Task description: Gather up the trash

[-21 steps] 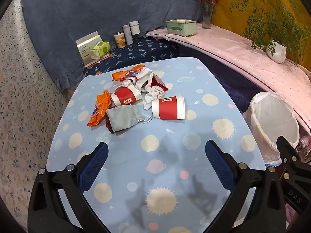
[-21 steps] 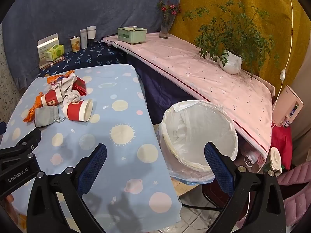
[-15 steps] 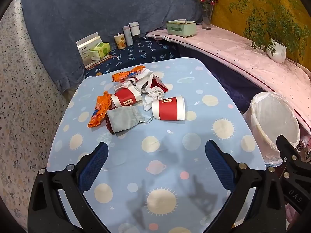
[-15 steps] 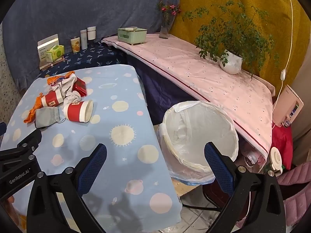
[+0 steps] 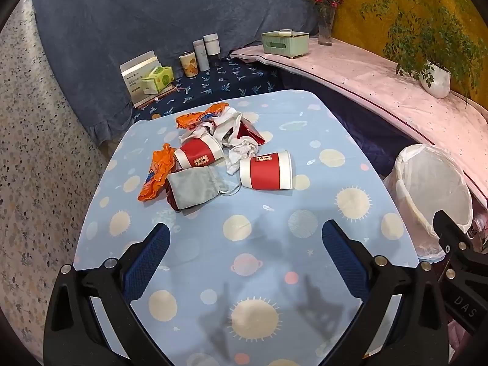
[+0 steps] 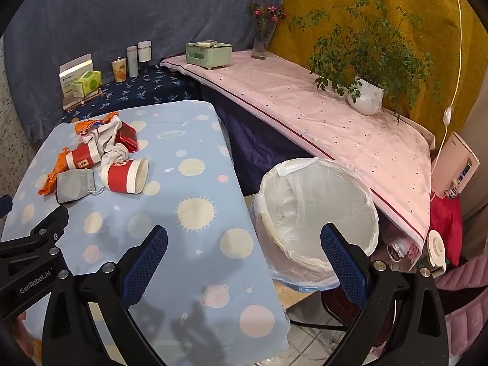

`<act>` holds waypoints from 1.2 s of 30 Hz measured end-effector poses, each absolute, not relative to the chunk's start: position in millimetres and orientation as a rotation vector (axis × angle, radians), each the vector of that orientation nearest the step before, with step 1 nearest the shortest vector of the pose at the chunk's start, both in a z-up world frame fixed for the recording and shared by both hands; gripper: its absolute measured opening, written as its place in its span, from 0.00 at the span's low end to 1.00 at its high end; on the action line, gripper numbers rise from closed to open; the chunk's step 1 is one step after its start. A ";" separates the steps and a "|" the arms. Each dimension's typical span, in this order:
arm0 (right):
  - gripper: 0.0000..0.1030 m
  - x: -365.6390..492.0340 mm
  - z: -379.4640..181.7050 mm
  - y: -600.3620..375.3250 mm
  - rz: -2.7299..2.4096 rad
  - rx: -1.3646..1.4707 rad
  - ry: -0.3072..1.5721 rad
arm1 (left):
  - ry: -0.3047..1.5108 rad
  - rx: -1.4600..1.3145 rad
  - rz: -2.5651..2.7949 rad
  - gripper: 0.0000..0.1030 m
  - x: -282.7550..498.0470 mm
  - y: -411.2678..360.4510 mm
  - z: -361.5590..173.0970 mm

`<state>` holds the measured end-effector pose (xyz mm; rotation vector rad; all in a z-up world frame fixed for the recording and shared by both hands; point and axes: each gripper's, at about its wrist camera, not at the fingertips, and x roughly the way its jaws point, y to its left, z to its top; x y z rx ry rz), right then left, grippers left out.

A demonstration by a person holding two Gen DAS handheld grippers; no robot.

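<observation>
— Jaws on left gripper (image 5: 245, 238) and right gripper (image 6: 244, 239)?
— Both spread wide, nothing between them.
— Trash?
— Two red paper cups (image 5: 265, 170), orange wrappers (image 5: 155, 174), grey pouch (image 5: 193, 187), piled on blue tablecloth (image 5: 274, 274). Lined bin (image 6: 317, 210) just beside the table.

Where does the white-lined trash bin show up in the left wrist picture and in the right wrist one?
Left wrist: trash bin at the right edge, beside the table.
Right wrist: trash bin right of centre, between the open jaws.
Shared landmark: the nearer red paper cup, lying on its side.
</observation>
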<state>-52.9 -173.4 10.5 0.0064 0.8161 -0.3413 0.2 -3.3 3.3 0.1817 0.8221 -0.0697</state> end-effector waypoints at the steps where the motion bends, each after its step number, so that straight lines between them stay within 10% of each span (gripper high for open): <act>1: 0.93 -51.9 9.9 -173.4 -0.341 0.007 0.816 | 0.823 0.181 -0.069 0.92 0.8 -3.1 3.2; 36: 0.93 -52.3 12.1 -179.0 -0.349 0.008 0.815 | 0.836 0.171 -0.059 0.93 1.8 -5.4 0.1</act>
